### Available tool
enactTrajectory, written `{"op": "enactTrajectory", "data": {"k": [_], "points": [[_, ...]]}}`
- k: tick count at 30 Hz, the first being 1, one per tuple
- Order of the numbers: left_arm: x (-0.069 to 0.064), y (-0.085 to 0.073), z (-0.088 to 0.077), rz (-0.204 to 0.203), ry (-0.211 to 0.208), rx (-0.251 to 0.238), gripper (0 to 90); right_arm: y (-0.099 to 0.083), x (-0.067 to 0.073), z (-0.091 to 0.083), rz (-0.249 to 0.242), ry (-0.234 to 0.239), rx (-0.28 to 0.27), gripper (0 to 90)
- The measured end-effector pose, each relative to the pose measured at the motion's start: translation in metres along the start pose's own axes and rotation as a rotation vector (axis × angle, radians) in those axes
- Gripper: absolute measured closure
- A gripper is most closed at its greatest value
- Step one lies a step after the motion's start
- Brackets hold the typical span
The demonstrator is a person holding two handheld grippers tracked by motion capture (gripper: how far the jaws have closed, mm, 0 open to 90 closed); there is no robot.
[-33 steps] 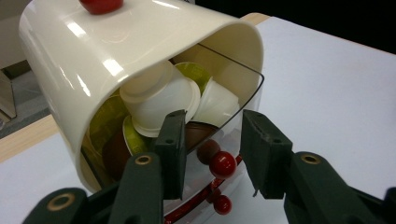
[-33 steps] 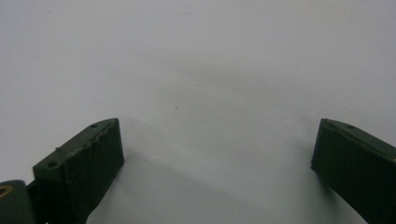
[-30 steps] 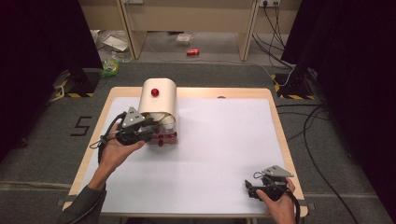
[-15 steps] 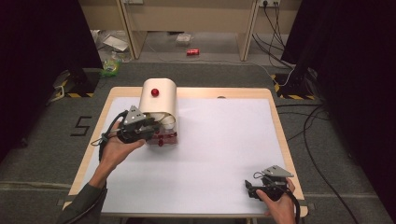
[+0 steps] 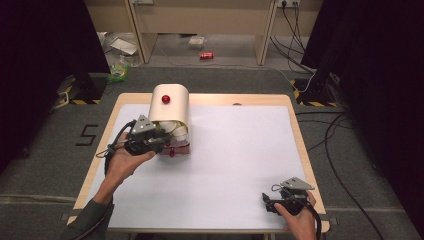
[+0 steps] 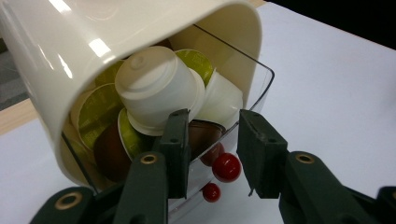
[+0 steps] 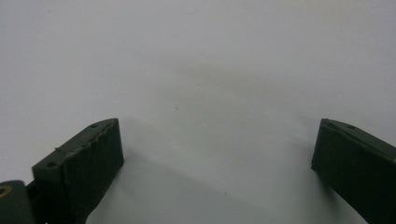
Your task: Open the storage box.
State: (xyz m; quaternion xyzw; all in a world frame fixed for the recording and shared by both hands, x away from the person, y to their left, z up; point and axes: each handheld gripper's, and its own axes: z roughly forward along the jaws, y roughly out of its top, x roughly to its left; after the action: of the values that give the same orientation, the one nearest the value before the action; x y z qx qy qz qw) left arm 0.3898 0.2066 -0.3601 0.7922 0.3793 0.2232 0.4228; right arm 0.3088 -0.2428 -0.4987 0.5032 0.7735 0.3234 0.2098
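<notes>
A cream capsule holder (image 5: 170,102) with a red knob on top (image 5: 165,99) stands at the table's far left. Its clear drawer (image 5: 181,145) sticks out toward me, full of white, green and brown capsules (image 6: 159,88). My left gripper (image 5: 162,141) reaches in from the left at the drawer front. Its jaws (image 6: 213,116) stand apart around the drawer's red ball knob (image 6: 226,167), which sits close to the right-hand jaw with a gap on the other side. My right gripper (image 5: 268,204) rests at the near right corner, open (image 7: 215,135) over bare white surface.
A white sheet (image 5: 240,160) covers the wooden table (image 5: 300,130). On the floor beyond lie a red can (image 5: 206,55), some litter at the left and cables (image 5: 330,145) along the right. A wooden cabinet (image 5: 200,20) stands at the back.
</notes>
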Motion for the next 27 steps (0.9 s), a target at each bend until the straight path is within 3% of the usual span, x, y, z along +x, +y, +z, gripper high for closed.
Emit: {"op": "enactTrajectory", "data": {"k": [10, 27], "points": [[-0.009, -0.007, -0.008, 0.017, 0.001, 0.008, 63.9, 0.000, 0.000, 0.000, 0.000, 0.000, 0.000, 2.3], [-0.011, -0.011, -0.018, 0.030, 0.000, 0.007, 65.4, 0.000, 0.000, 0.000, 0.001, 0.000, 0.001, 2.3]]}}
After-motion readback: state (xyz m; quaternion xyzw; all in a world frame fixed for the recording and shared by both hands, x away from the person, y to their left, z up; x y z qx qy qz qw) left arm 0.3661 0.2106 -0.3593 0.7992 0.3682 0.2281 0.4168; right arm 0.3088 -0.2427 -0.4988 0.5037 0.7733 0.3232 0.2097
